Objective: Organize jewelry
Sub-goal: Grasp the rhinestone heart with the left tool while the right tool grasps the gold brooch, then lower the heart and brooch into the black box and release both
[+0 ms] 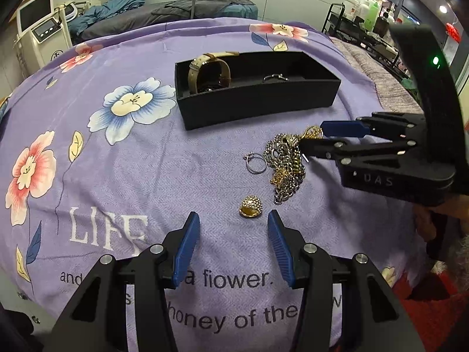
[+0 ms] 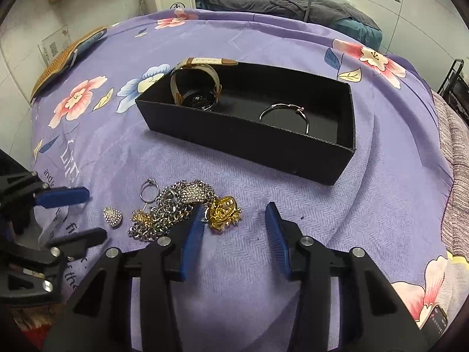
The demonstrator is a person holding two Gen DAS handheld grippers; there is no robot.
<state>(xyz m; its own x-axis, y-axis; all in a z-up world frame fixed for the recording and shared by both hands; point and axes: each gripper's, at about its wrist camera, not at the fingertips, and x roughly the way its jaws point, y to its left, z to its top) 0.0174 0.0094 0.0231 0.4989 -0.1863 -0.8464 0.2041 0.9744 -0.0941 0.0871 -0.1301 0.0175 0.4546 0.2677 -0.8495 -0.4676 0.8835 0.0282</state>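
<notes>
Left wrist view, left gripper [image 1: 233, 220] parted near pendant [image 1: 250, 207], right gripper [image 1: 310, 138] seemingly parted at chains [image 1: 285, 158].

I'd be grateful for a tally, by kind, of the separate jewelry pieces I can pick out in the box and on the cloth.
Watch: 1, in the black box
Bangle: 1, in the box
Ring: 1, on the cloth
Studded gold piece: 1, on the cloth
Tangled chain pile: 1; its strands cannot be counted
Total: 5

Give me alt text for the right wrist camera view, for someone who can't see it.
The right gripper, jaws open, reaches toward a tangled pile of chains and a gold brooch on a purple flowered bedspread. Behind is a black box holding a watch and a bangle.
</notes>
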